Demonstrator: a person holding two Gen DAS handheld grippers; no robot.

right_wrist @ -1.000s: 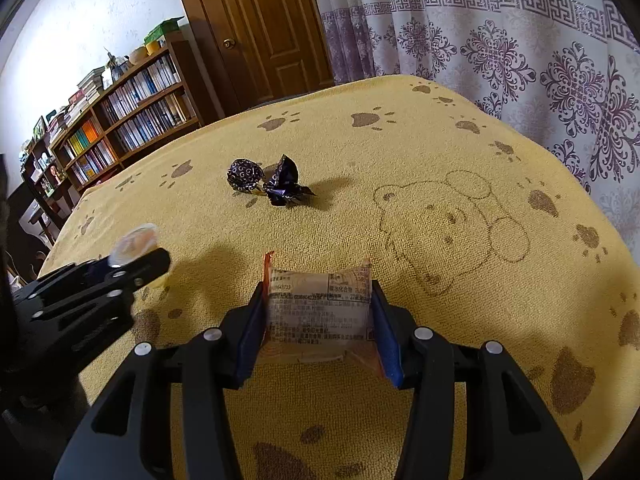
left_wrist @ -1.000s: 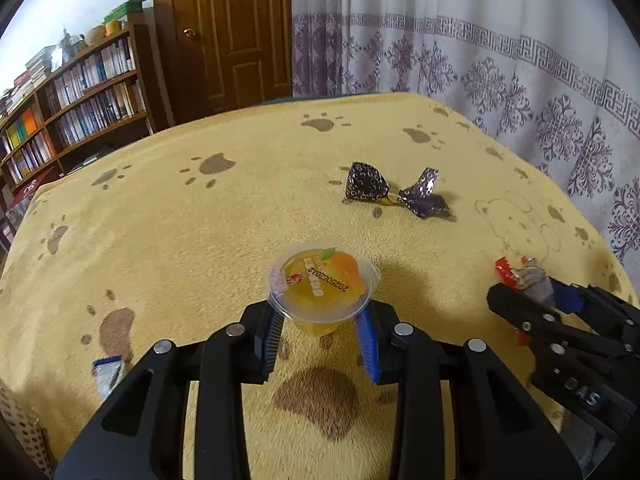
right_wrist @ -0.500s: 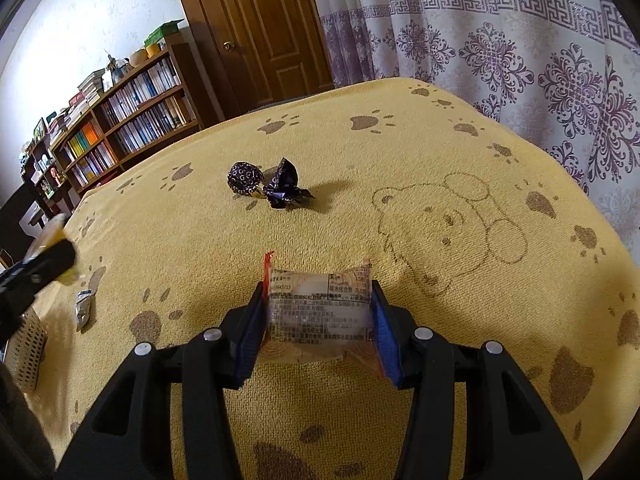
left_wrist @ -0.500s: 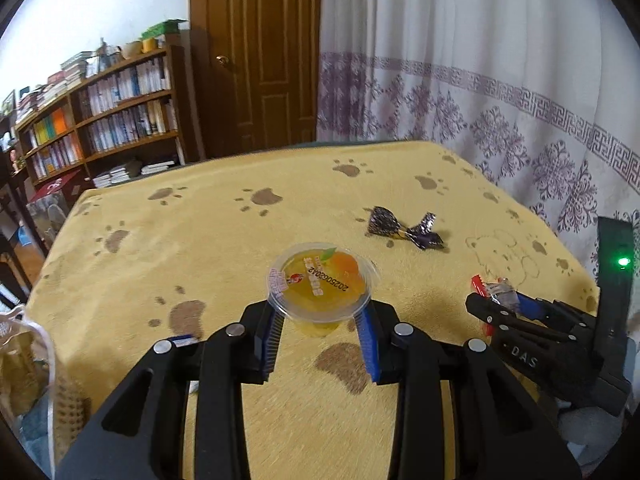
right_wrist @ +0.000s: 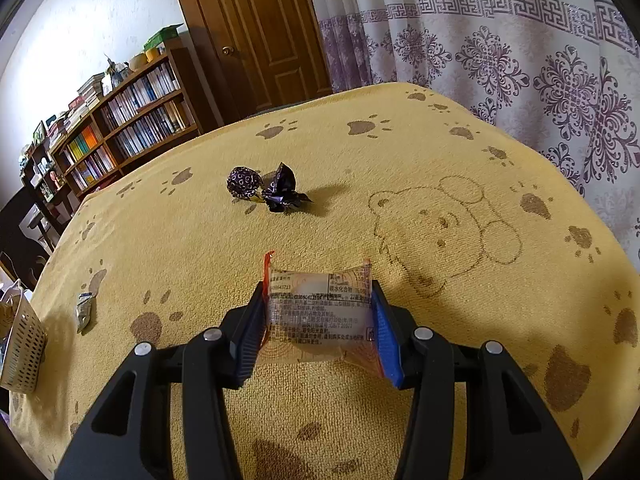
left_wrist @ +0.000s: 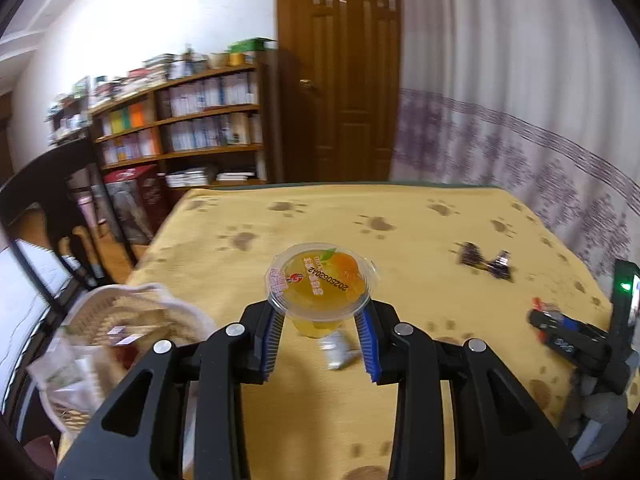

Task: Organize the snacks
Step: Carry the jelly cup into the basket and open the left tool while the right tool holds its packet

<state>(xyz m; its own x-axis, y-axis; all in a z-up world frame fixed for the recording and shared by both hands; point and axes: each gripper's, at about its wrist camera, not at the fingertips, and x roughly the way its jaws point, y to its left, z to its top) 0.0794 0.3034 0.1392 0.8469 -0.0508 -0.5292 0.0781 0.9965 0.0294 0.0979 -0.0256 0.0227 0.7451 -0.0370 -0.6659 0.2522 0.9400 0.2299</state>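
My left gripper (left_wrist: 320,330) is shut on an orange jelly cup (left_wrist: 320,286), held above the yellow cloth. Low on the left stands a white woven basket (left_wrist: 176,312) holding packaged snacks. My right gripper (right_wrist: 318,316) is shut on a clear wrapped pastry packet (right_wrist: 318,310) just over the cloth; it also shows in the left wrist view as the right gripper (left_wrist: 560,330) at the right edge. A dark purple wrapped candy (right_wrist: 264,188) lies further out on the cloth, seen too as the candy (left_wrist: 484,262). A small silver sachet (right_wrist: 83,308) lies near the basket (right_wrist: 24,344).
The table wears a yellow cloth (right_wrist: 400,152) printed with paw marks and a bear. A bookshelf (left_wrist: 180,128) and a wooden door (left_wrist: 344,72) stand beyond the far edge, a patterned curtain (right_wrist: 520,60) on the right. A dark chair (left_wrist: 48,184) is left of the table.
My left gripper has swung left and lifted with the jelly cup, bringing the basket into its view. The right gripper has kept still with the pastry packet.
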